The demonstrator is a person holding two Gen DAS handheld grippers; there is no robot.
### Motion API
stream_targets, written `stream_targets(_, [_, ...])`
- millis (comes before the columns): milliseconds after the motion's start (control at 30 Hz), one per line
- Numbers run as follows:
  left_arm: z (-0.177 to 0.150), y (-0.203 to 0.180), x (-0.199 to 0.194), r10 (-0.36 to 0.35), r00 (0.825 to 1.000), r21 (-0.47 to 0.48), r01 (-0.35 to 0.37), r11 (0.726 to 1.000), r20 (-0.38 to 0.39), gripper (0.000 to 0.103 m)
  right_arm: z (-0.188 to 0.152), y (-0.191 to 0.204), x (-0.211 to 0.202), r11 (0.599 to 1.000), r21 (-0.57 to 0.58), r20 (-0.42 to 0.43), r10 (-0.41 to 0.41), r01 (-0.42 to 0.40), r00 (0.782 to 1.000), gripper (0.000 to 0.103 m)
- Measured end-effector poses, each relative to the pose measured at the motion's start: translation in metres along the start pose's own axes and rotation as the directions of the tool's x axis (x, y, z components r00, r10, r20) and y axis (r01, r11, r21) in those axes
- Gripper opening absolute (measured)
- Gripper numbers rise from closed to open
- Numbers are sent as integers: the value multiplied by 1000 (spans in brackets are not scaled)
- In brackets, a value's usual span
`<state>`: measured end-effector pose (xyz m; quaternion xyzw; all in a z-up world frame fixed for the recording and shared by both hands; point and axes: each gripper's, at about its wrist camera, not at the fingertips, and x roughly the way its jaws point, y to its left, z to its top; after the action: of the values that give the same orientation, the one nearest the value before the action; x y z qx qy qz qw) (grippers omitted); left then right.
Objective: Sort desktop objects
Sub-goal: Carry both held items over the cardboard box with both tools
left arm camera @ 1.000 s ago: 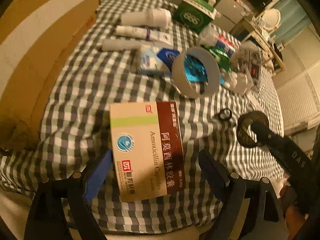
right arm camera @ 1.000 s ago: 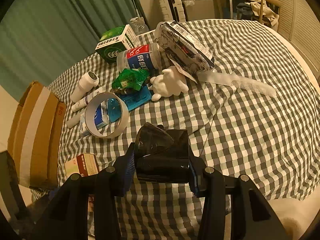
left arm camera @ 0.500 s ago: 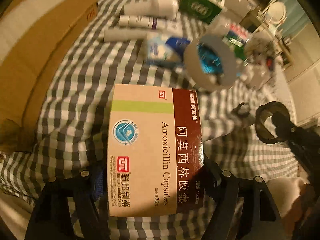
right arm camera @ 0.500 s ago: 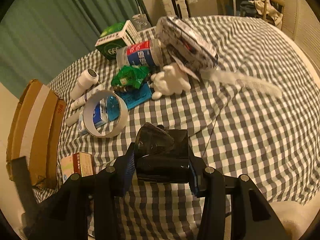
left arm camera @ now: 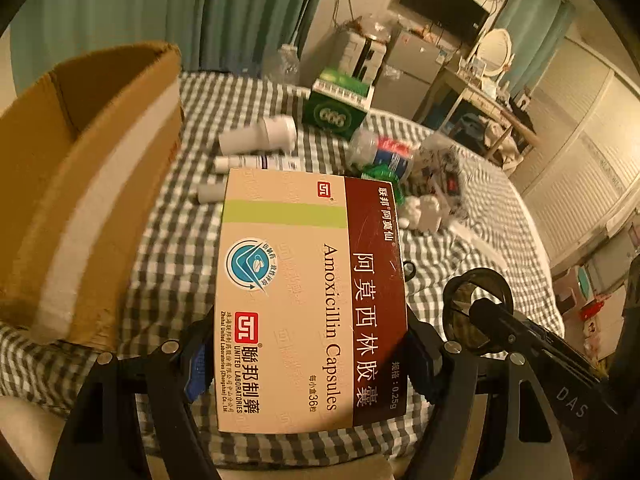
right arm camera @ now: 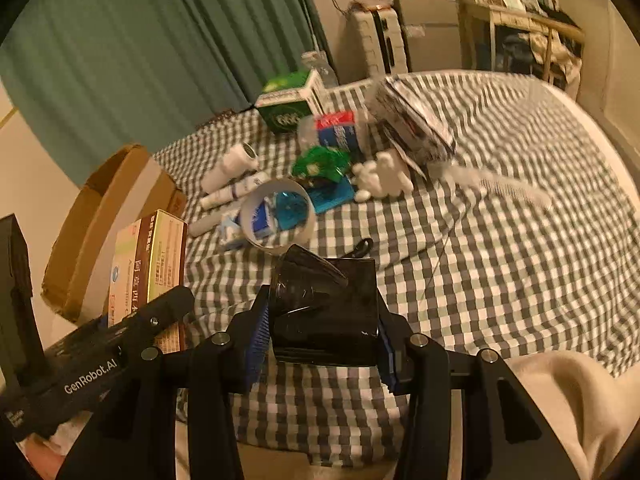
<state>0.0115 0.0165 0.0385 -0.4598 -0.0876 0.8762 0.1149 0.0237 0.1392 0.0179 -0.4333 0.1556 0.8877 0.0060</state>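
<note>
Amoxicillin box (left arm camera: 312, 300) is clamped in left gripper (left arm camera: 308, 356), lifted off checked cloth (left arm camera: 176, 240); cardboard box (left arm camera: 84, 184) sits just left of it. Right gripper (right arm camera: 324, 332) grips black cup (right arm camera: 324, 312). Risk: box held by its rear end only, w/ quick swing it could slip.

Dim amber light; teal curtains (right arm camera: 152, 52), a wall-mounted TV (left arm camera: 444, 2), a cluttered desk (left arm camera: 486, 100).
</note>
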Motion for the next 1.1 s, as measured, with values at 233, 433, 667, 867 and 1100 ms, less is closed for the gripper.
stream_targets(233, [23,20,-67,-82,984,-16,85,996,157,78,7,38,-38,997,-56,61,62,-58,996,45])
stream_targets(433, [50,73,-111,-35,968,-119,66,991,250,78,16,83,-59,981,-133,86,152,-140,985,45])
stream_targets(667, [84,142,-129,106,960,-173,-62,983,258,78,42,156,-55,932,-207,35,311,-298,950,45])
stream_targets(867, [80,192,-112,182,962,-204,-141,969,201,78,54,229,-14,885,-256,-50,391,-390,919,45])
stream_targets(1100, [77,226,-83,183,974,-244,-146,959,135,78,55,279,39,859,-279,-124,411,-429,903,45])
